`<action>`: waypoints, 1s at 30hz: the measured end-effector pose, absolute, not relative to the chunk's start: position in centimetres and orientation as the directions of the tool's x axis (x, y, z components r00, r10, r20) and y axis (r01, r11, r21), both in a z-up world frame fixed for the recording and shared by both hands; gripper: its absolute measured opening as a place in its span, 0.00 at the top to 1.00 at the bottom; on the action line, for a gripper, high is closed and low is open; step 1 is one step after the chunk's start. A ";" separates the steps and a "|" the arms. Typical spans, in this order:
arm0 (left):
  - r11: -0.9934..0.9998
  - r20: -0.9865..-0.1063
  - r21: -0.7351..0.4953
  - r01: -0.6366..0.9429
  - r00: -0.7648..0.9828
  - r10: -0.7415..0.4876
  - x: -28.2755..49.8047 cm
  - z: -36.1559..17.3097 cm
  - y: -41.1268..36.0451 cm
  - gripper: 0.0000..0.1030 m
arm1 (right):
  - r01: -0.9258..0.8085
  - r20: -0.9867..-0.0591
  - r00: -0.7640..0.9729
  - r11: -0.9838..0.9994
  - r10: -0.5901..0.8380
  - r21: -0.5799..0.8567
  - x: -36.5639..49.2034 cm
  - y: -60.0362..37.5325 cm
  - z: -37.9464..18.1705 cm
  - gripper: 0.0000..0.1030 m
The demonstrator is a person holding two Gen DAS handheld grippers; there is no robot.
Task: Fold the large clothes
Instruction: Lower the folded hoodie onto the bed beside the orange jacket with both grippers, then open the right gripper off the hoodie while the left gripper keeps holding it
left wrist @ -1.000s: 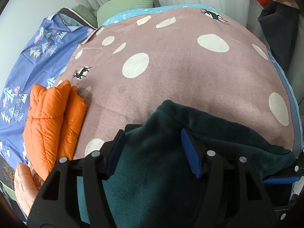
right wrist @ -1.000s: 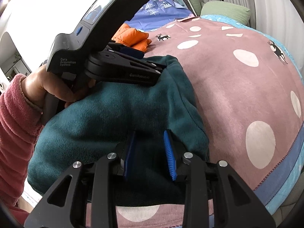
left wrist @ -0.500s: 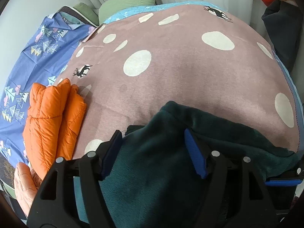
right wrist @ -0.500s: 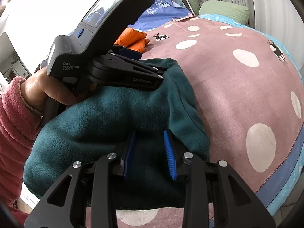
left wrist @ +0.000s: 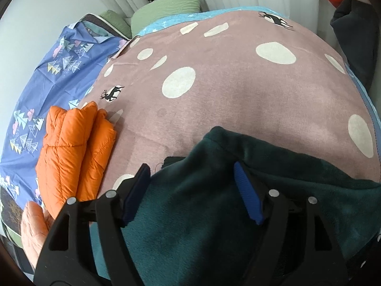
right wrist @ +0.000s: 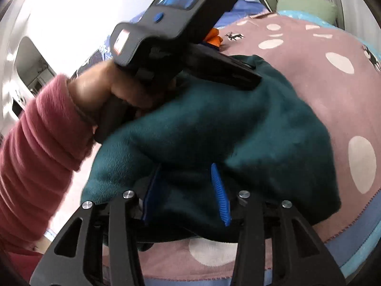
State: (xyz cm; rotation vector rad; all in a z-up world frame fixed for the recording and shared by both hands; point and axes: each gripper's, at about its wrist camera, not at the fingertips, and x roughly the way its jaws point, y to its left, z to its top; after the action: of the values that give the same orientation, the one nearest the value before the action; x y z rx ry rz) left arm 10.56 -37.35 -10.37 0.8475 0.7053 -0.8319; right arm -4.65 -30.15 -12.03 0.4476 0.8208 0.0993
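Observation:
A dark teal fleece garment (left wrist: 214, 214) lies bunched at the near edge of a bed covered by a mauve blanket with cream dots (left wrist: 226, 95). My left gripper (left wrist: 193, 186) is open, its blue-padded jaws spread wide over the fleece. In the right wrist view the fleece (right wrist: 250, 131) fills the middle, and my right gripper (right wrist: 185, 188) is open with fleece lying between its jaws. The left gripper's black body (right wrist: 185, 23), held by a hand in a pink sleeve, rests on top of the fleece.
A folded orange puffer jacket (left wrist: 73, 150) lies at the left on the blanket's edge. A blue tree-print sheet (left wrist: 42, 83) is beyond it. Green pillows (left wrist: 166, 7) and curtains are at the far end. Dark clothing (left wrist: 357, 35) hangs at the right.
The right gripper's jaws have opened wider around the fleece. The left gripper has drawn back and up slightly, staying open. The left hand has shifted closer in the right wrist view.

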 end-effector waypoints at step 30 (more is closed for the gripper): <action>0.421 -0.772 0.360 0.833 0.519 -0.367 10.3 -9.8 -36.5 0.27 | 0.398 -0.587 0.730 0.480 0.351 0.782 -12.8 -40.2 -15.8 0.11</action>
State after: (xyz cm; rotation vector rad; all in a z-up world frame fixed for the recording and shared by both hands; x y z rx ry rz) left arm 10.29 -36.46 -9.75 0.8172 0.6631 -0.8239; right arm -12.79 -40.22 -15.84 1.1021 0.7940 -0.0324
